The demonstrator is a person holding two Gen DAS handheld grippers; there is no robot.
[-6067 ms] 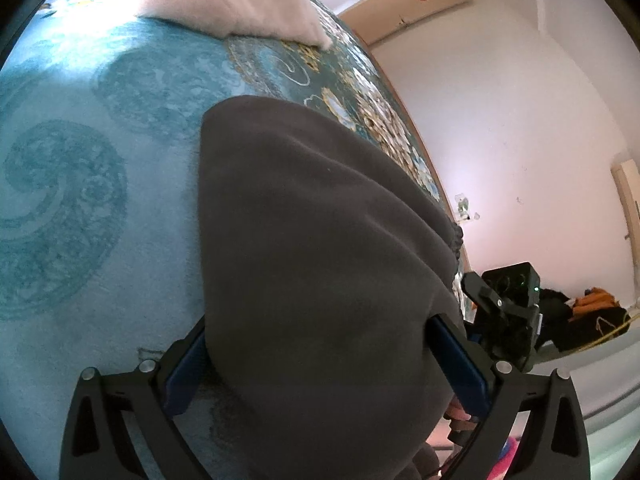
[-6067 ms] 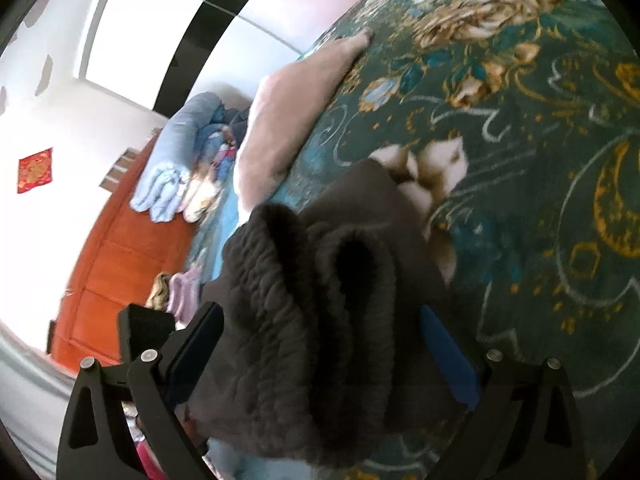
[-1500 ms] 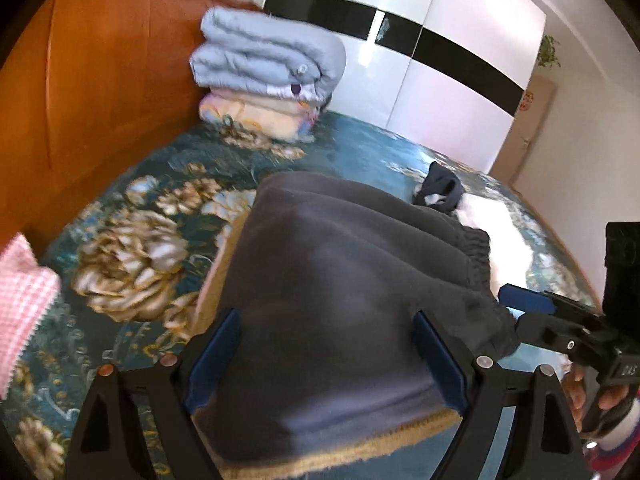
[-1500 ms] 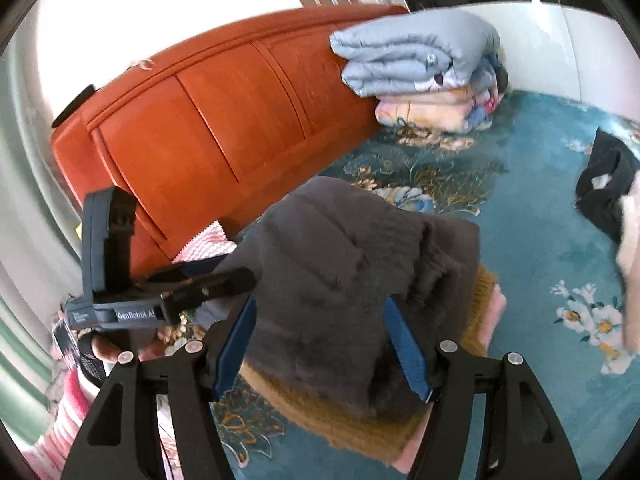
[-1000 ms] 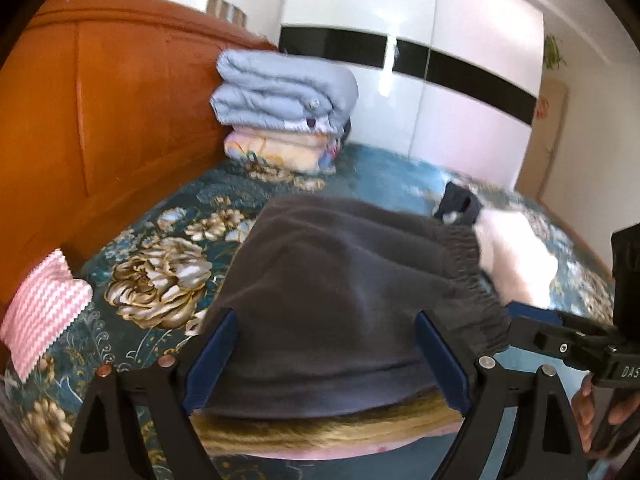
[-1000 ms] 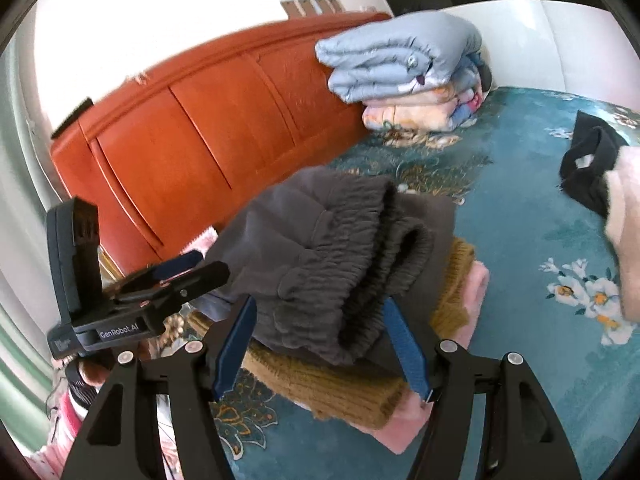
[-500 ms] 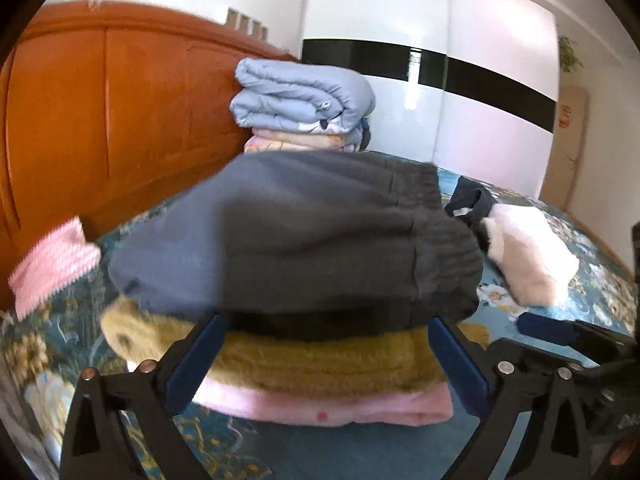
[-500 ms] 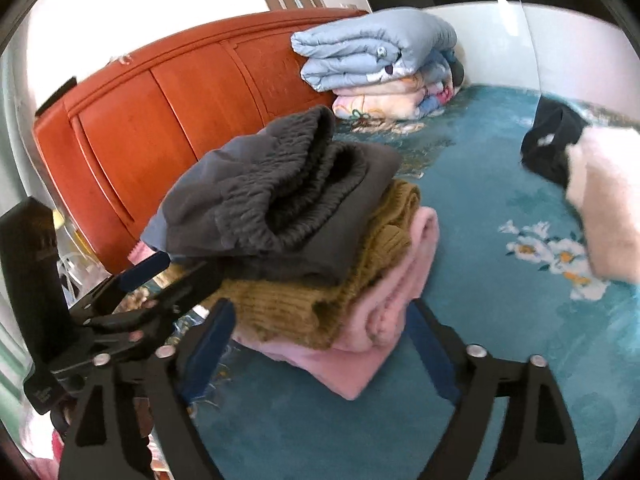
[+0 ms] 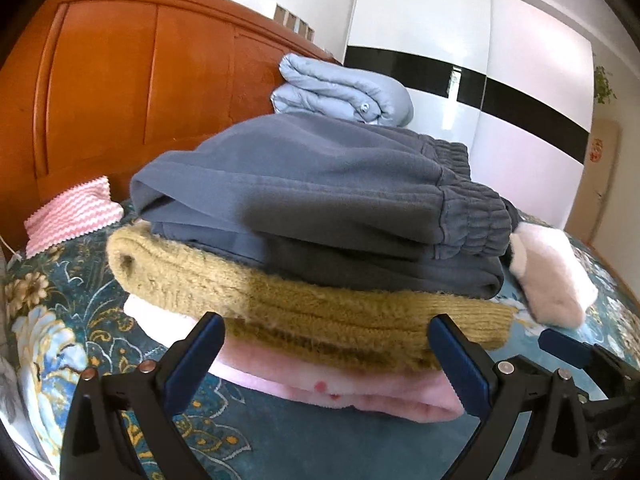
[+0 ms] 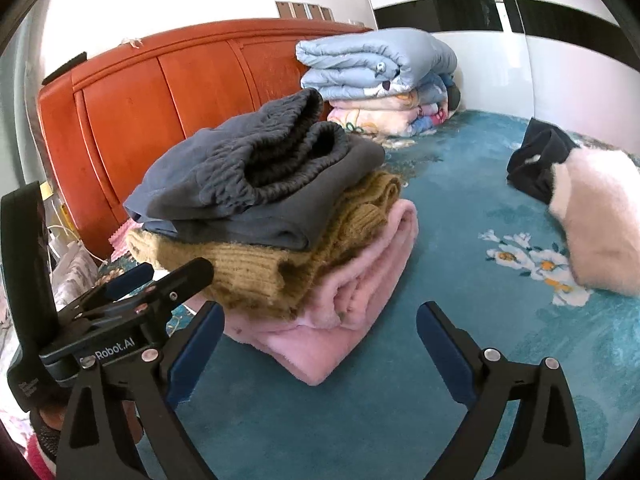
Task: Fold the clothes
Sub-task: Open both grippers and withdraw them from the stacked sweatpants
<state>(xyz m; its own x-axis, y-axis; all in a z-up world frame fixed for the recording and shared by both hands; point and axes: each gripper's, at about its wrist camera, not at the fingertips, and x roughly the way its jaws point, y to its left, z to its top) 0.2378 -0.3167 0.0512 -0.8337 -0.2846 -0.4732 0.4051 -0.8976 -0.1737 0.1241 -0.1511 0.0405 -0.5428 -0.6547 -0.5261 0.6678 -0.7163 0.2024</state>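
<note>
bed (image 10: 460, 360) teal floral cover | headboard (image 9: 120, 92) orange wood | wardrobe (image 9: 500, 92) white/blk | L gripper (image 9: 326, 354) wide, empty | R gripper (image 10: 320, 334) opening, empty

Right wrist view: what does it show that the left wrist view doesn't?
Only the right wrist view shows the black garment by the fluffy white one, the patterned blankets under the blue quilt, and the left gripper seen from the side. Only the left wrist view shows the pink zigzag cloth. Both show the stack: grey sweatpants on a mustard knit on pink fleece.
</note>
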